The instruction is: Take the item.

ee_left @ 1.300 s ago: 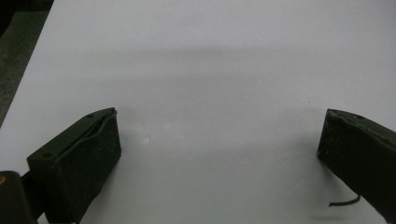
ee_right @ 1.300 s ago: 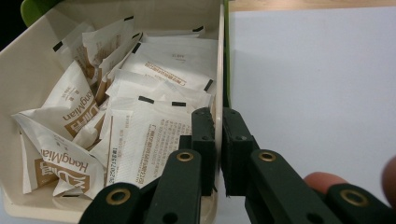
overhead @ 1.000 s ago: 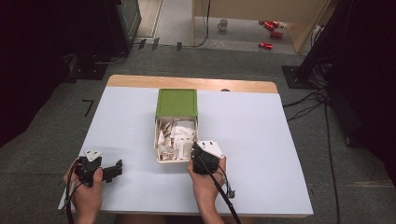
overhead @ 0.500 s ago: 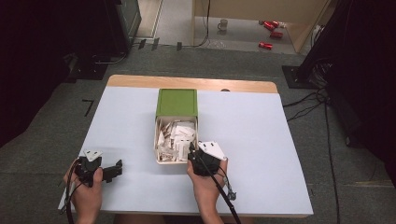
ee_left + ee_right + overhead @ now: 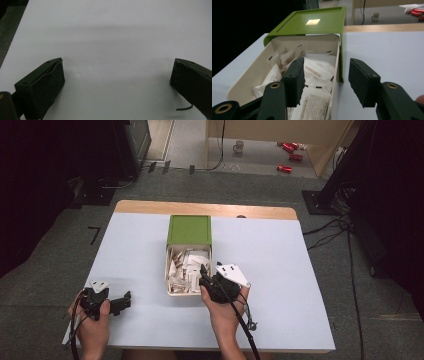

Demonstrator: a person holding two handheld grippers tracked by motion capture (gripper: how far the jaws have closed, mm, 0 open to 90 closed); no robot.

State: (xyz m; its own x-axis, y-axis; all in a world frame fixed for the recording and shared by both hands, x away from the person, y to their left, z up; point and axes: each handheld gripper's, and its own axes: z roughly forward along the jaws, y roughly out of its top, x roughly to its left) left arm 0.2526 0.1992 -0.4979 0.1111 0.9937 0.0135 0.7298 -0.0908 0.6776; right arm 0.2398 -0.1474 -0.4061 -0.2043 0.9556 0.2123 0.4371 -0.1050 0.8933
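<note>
A cream box [image 5: 170,279] of white packets [image 5: 317,70] sits mid-table [image 5: 280,270], its green lid [image 5: 189,229] slid back over the far half. The right gripper [image 5: 324,82] hangs over the box's near right wall, its jaws having just been opening, nothing between them. The left gripper [image 5: 116,82] rests apart and empty near the table's left corner. Judging by this, the packets lie inside; closing the lid looks left.

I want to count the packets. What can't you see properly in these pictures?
- White paper packets in the cream plastic box: piled up, lower ones hidden; right gripper view.
- Box's far end: under the green plastic lid; high view.
- Packet print: too small.
- Right gripper: part covered by the hand.
</note>
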